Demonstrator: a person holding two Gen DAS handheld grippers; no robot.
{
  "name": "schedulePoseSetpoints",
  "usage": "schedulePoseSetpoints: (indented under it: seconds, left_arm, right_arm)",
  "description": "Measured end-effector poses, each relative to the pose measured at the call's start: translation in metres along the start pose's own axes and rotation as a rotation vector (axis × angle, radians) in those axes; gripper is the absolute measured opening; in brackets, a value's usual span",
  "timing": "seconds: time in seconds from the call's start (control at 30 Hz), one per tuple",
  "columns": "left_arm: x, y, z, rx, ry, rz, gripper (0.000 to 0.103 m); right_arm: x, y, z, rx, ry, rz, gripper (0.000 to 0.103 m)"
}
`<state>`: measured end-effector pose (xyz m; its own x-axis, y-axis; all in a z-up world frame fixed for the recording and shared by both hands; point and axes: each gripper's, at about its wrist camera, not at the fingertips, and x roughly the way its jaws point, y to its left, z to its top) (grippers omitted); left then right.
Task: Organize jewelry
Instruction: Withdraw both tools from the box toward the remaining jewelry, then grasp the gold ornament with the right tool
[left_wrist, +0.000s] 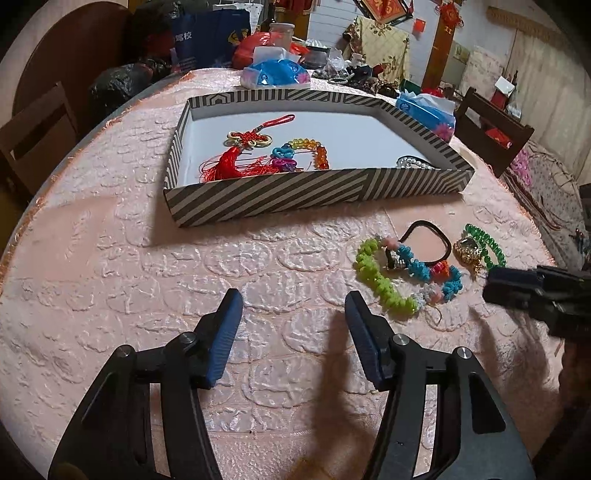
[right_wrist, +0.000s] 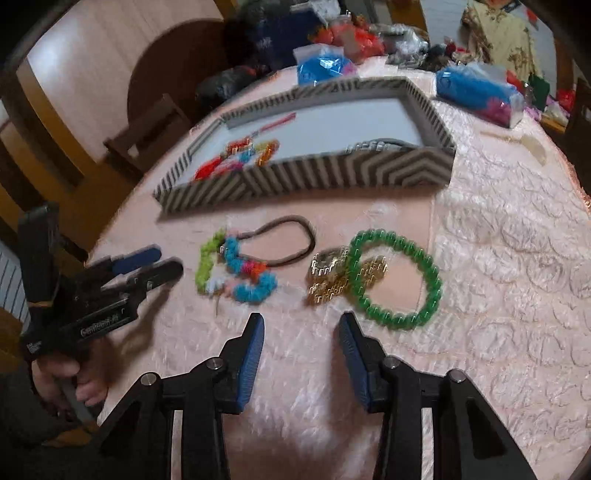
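Observation:
A striped box tray (left_wrist: 295, 195) holds a red knot tassel (left_wrist: 236, 155), a rainbow bead bracelet (left_wrist: 314, 147) and a silver bracelet (left_wrist: 413, 162). In front of it, on the pink tablecloth, lie a green-and-blue knitted bracelet (right_wrist: 240, 273), a dark hair tie (right_wrist: 291, 221), a gold watch (right_wrist: 328, 277) and a green bead bracelet (right_wrist: 436, 284). My right gripper (right_wrist: 301, 325) is open just short of the watch and green beads, with nothing between its pads. My left gripper (left_wrist: 291, 306) is open and empty, left of the knitted bracelet (left_wrist: 388, 284).
Two blue tissue packs (left_wrist: 273, 74) (left_wrist: 424, 107) and piled bags lie beyond the tray (right_wrist: 314, 177). Wooden chairs (left_wrist: 33, 136) stand at the table's left and far right edges. A hand (right_wrist: 74, 384) holds the left gripper (right_wrist: 168, 260) at the left of the right wrist view.

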<state>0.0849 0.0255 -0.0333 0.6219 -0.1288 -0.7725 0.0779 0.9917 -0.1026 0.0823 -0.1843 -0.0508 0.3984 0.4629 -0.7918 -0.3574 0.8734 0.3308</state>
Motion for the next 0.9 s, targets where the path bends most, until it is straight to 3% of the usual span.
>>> schedulePoseSetpoints:
  seconds: [0.07, 0.2, 0.37, 0.9]
  left_arm:
    - [0.000, 0.000, 0.000, 0.000, 0.001, 0.000, 0.059]
    - [0.001, -0.001, 0.000, 0.007, 0.002, 0.004, 0.060]
    - [0.002, -0.002, 0.000, 0.018, 0.006, 0.007, 0.062]
    - [0.002, -0.005, -0.001, 0.029, 0.009, 0.011, 0.065]
  right_arm:
    - [0.000, -0.009, 0.003, 0.026, -0.033, -0.044, 0.041]
    - [0.000, -0.016, 0.006, 0.071, -0.057, -0.029, 0.041]
    - [0.010, 0.002, 0.010, 0.002, -0.061, -0.021, 0.041]
    - [0.030, 0.018, 0.027, -0.131, -0.081, -0.148, 0.040]
